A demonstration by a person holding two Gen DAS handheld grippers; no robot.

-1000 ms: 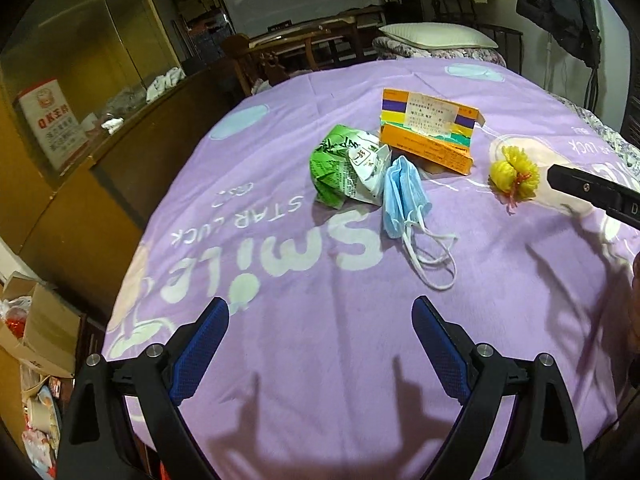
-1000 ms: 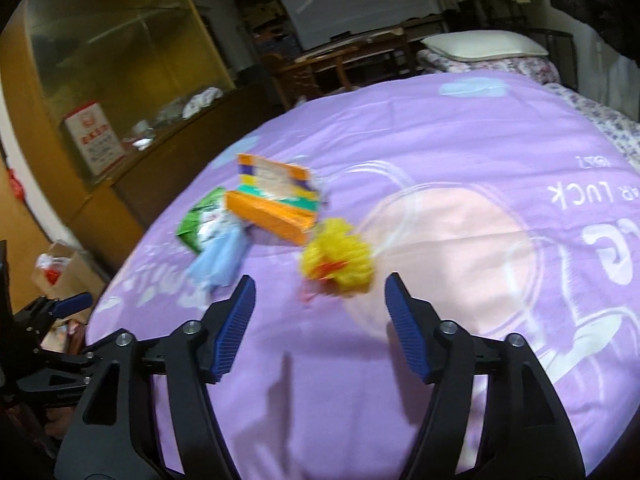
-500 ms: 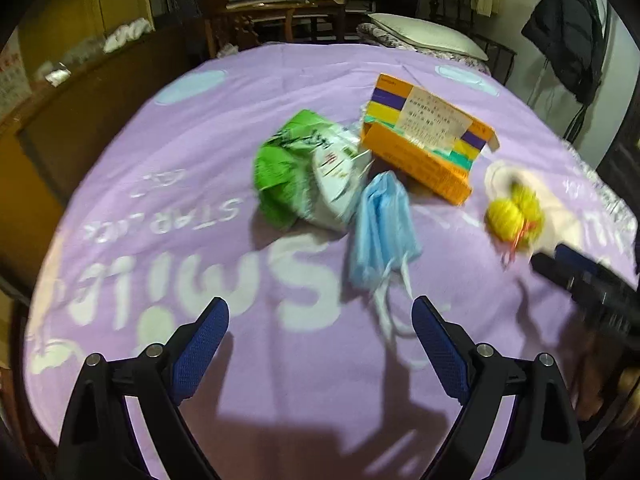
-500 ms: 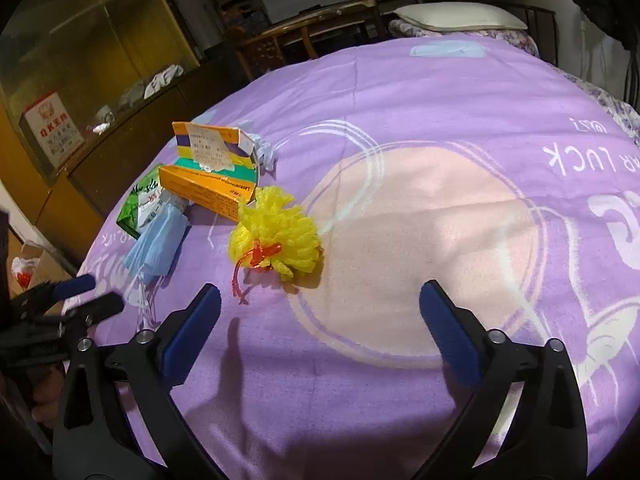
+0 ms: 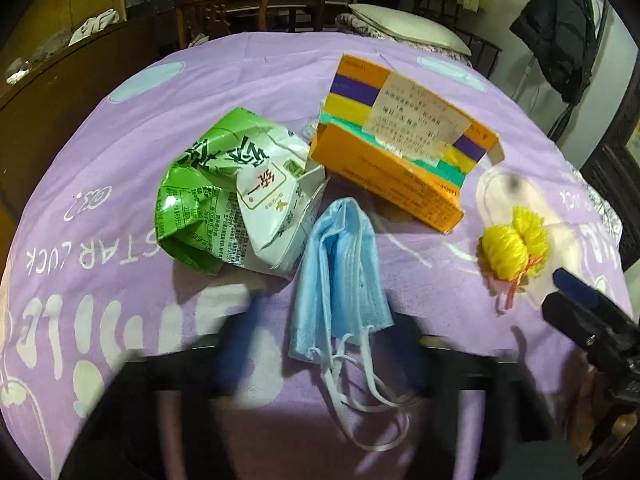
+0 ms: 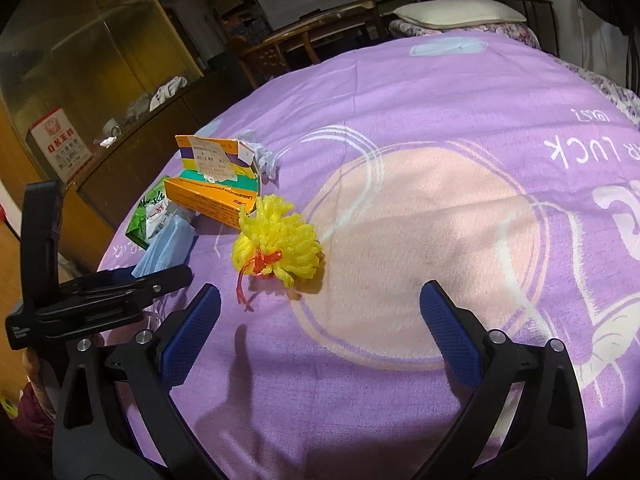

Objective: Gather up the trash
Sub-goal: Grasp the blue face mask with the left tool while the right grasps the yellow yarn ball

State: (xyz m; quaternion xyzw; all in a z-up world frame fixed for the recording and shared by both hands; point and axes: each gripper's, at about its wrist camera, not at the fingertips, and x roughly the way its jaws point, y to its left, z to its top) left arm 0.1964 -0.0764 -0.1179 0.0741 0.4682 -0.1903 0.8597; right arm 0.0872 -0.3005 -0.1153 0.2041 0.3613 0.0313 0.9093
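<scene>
On the purple bedspread [image 5: 120, 168] lie a crushed green and white carton [image 5: 232, 196], a blue face mask [image 5: 344, 280], an orange medicine box [image 5: 396, 148] and a yellow mesh puff [image 5: 512, 244]. My left gripper [image 5: 332, 352] is blurred by motion, its jaws on either side of the mask's lower end and ear loops. It also shows from the side in the right wrist view [image 6: 120, 284]. My right gripper [image 6: 316, 332] is open and empty, just short of the yellow puff [image 6: 280, 244]. The mask [image 6: 168, 248], box [image 6: 216, 184] and carton [image 6: 148, 216] lie left of it.
A wooden cabinet with glass doors [image 6: 80, 92] stands left of the bed. A pillow [image 5: 408, 26] lies at the far end, with wooden furniture [image 5: 260, 4] behind. A dark jacket [image 5: 560, 48] hangs at the right. A crumpled white wrapper [image 6: 266, 160] lies behind the box.
My left gripper has moved forward and down over the mask, and its jaws have drawn closer together. My right gripper has opened wider and stays near the yellow puff.
</scene>
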